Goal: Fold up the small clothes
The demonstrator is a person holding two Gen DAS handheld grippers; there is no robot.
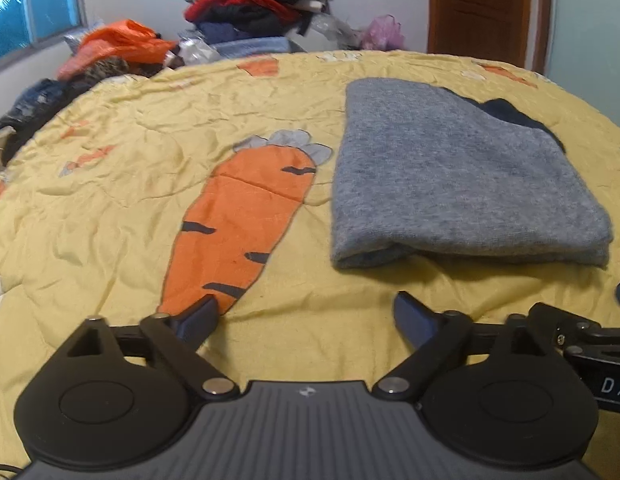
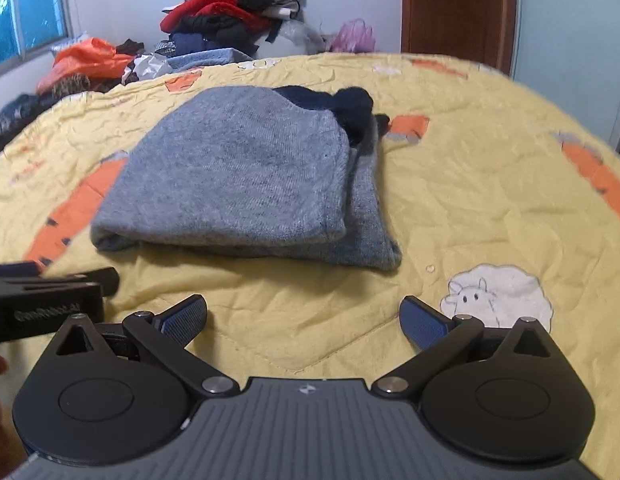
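Observation:
A folded grey knit garment point(image 1: 461, 176) with a dark navy part showing at its far edge lies on the yellow carrot-print bedspread point(image 1: 110, 208). In the right wrist view the same grey garment point(image 2: 238, 176) sits ahead, folded over, navy fabric point(image 2: 341, 108) at the back. My left gripper point(image 1: 306, 316) hovers open over the bedspread, short of the garment and to its left, with nothing between its fingers. My right gripper point(image 2: 304, 318) is open too, just in front of the garment's near edge, empty. The left gripper's body point(image 2: 42, 304) shows at the left edge of the right wrist view.
A heap of clothes point(image 1: 254, 4) in red, black and blue is piled beyond the bed's far edge, with an orange bag point(image 1: 122, 40) and dark garments at the left. A brown door point(image 1: 481, 8) stands at the back right. A sheep patch point(image 2: 497, 296) marks the bedspread near my right gripper.

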